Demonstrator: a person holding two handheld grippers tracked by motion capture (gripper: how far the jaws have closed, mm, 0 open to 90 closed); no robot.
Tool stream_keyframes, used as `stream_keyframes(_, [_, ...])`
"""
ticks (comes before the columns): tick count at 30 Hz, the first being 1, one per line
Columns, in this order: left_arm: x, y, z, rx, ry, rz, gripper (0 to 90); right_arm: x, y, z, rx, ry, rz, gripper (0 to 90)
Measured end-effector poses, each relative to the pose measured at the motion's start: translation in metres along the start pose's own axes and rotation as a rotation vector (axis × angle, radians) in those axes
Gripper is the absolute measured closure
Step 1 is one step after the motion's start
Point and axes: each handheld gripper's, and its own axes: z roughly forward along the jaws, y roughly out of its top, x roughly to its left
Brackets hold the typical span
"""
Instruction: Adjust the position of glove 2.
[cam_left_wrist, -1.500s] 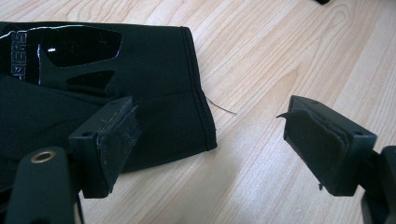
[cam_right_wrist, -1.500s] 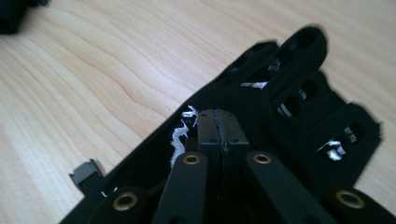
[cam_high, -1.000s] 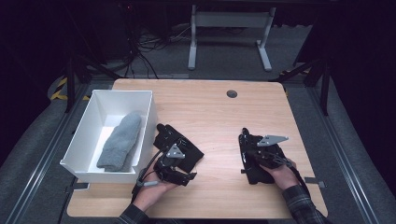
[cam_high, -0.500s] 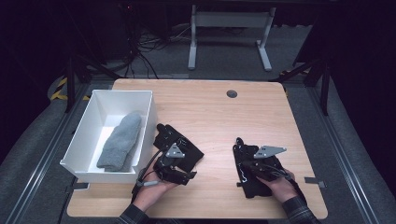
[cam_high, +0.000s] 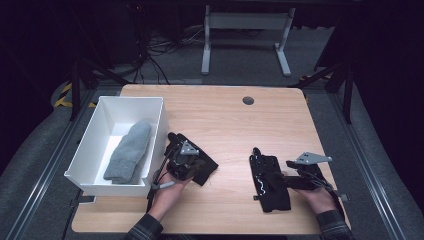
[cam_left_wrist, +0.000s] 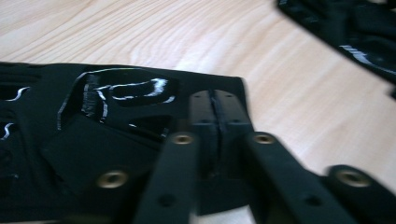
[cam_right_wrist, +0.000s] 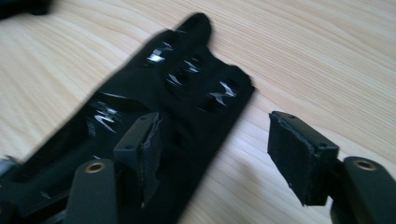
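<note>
A light wooden surface (cam_high: 220, 120) spans the middle of the high view. At its left edge sits a white bin (cam_high: 95, 150) with a grey mitten (cam_high: 129, 151) lying inside, unchanged from the earlier frames.

Just right of the bin, in the lower left centre, a black glove (cam_high: 202, 167) lies flat under the left claw (cam_high: 184, 159), in the same place as before. That claw's jaws have just been closing. In the left gripper view they meet tight, pinching the glove's cuff edge (cam_left_wrist: 140, 107) at the frame's centre.

In the lower right centre a second black glove (cam_high: 269, 177) lies lengthwise, fingers pointing to the top of the frame. It lies slightly lower and further left than a second ago. The right claw (cam_high: 300, 177) sits at its right edge, having shifted down and left with it. Its jaws have just been opening. In the right gripper view they stand wide apart, one pad (cam_right_wrist: 144, 149) resting over the glove (cam_right_wrist: 177, 93), the other above bare wood, gripping nothing.
</note>
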Motion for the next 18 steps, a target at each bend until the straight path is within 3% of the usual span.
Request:
stream_keyframes(1, [0.003, 0.006, 0.004, 0.007, 0.033, -0.009, 89.8, -0.005, -0.003, -0.002, 0.0, -0.012, 0.013, 34.4])
stream_keyframes(3, [0.007, 0.01, 0.008, 0.004, 0.054, -0.012, 89.8, -0.008, -0.005, -0.003, 0.002, -0.022, 0.019, 34.3])
stream_keyframes(8, [0.016, 0.015, 0.023, 0.025, 0.074, -0.033, 89.8, -0.011, -0.008, 0.0, 0.013, -0.029, 0.023, 32.8])
stream_keyframes(12, [0.021, 0.015, 0.039, 0.067, 0.061, -0.037, 89.8, -0.011, -0.008, 0.002, 0.01, -0.029, 0.018, 32.6])
stream_keyframes(14, [0.02, 0.014, 0.041, 0.065, 0.059, -0.031, 89.9, -0.011, -0.007, 0.001, 0.004, -0.029, 0.017, 32.6])
stream_keyframes(18, [0.014, 0.015, 0.043, 0.073, 0.014, 0.001, 90.0, -0.013, -0.006, -0.001, -0.007, -0.032, 0.017, 32.6])
